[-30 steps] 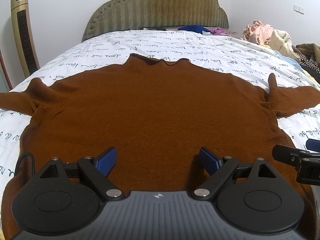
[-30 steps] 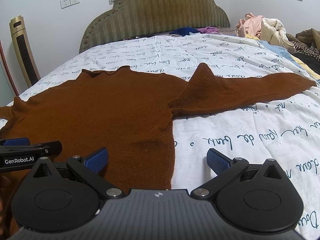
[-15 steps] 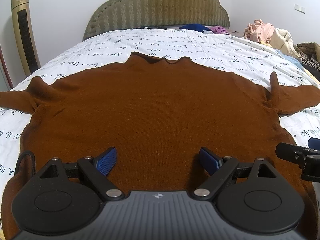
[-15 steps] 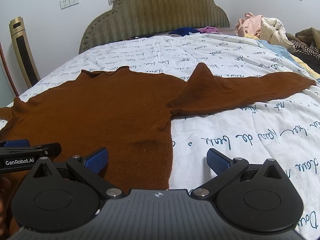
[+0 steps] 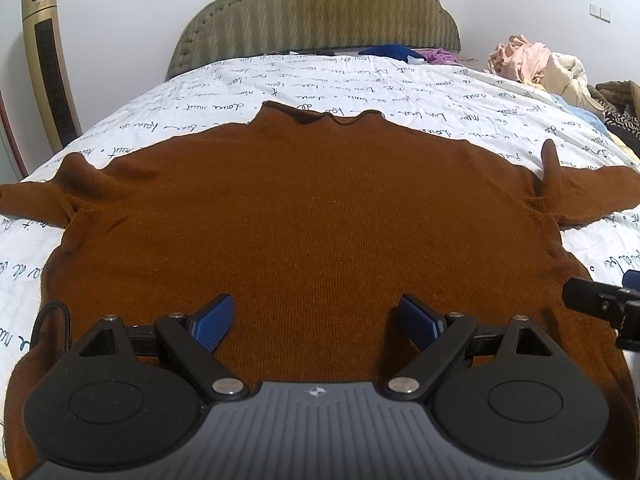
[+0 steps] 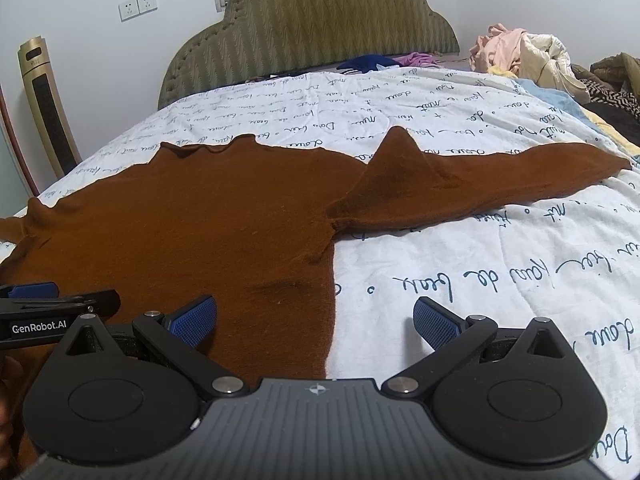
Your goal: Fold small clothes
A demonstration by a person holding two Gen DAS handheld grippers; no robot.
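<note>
Both of my grippers hung over the near end of the brown sweater, each with its blue pads spread wide and nothing caught between them. On the left gripper the two pads stood far apart above the middle of the sweater's lower body; whether the pad tips brushed the knit or floated just over it I could not tell from that low angle. On the right gripper the jaws were just as wide, and they straddled the sweater's right side edge: the left pad sat over brown knit, the right pad over the white bedsheet with its dark handwriting print.

Neither gripper pinched any cloth. From the left wrist view, the tip of my right gripper showed at the far right edge, near the sweater's side seam.

That sweater lay flat on the bed, neck toward the padded headboard, both sleeves stretched out to the sides. A pile of other clothes sat at the far right corner of the bed, well apart from the sweater, and a gold tower fan stood by the wall on the left.
</note>
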